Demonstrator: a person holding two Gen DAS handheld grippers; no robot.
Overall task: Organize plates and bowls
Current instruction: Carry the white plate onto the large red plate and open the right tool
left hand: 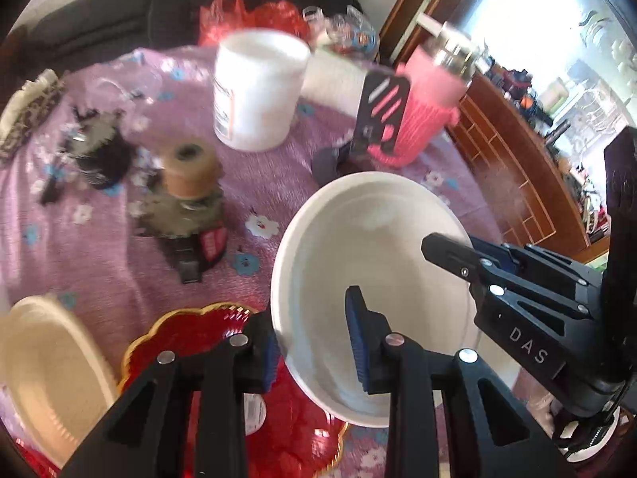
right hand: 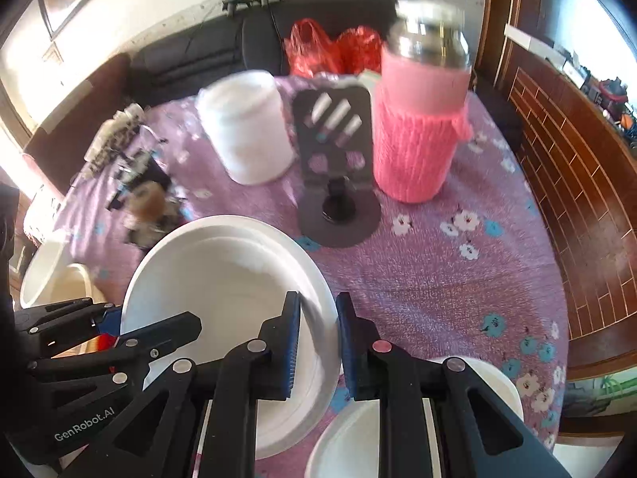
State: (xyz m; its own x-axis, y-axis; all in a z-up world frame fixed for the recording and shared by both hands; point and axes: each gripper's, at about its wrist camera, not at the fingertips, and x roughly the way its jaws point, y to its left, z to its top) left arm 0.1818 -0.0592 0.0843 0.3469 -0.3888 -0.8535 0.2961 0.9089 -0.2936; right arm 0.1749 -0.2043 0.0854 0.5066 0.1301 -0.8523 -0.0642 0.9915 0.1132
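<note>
A large white bowl (left hand: pixel 374 279) is held above the purple flowered tablecloth. My left gripper (left hand: pixel 314 342) straddles its near-left rim, one pad inside, one outside, with a gap to the wall. My right gripper (right hand: pixel 318 342) straddles the bowl's (right hand: pixel 223 279) right rim, jaws close around it; it shows in the left wrist view (left hand: pixel 517 298). Under the left gripper lie a red gold-edged plate (left hand: pixel 199 334) and a cream dish (left hand: pixel 43 362). A white dish (right hand: pixel 358 434) lies below the right gripper.
On the table stand a white tub (left hand: pixel 258 87), a pink-sleeved steel flask (right hand: pixel 418 119), a black phone stand (right hand: pixel 338 159), a tan thread spool (left hand: pixel 187 171) and dark clutter (left hand: pixel 95 147). Red bags (right hand: pixel 330 47) and a black sofa are behind. Wooden floor lies right.
</note>
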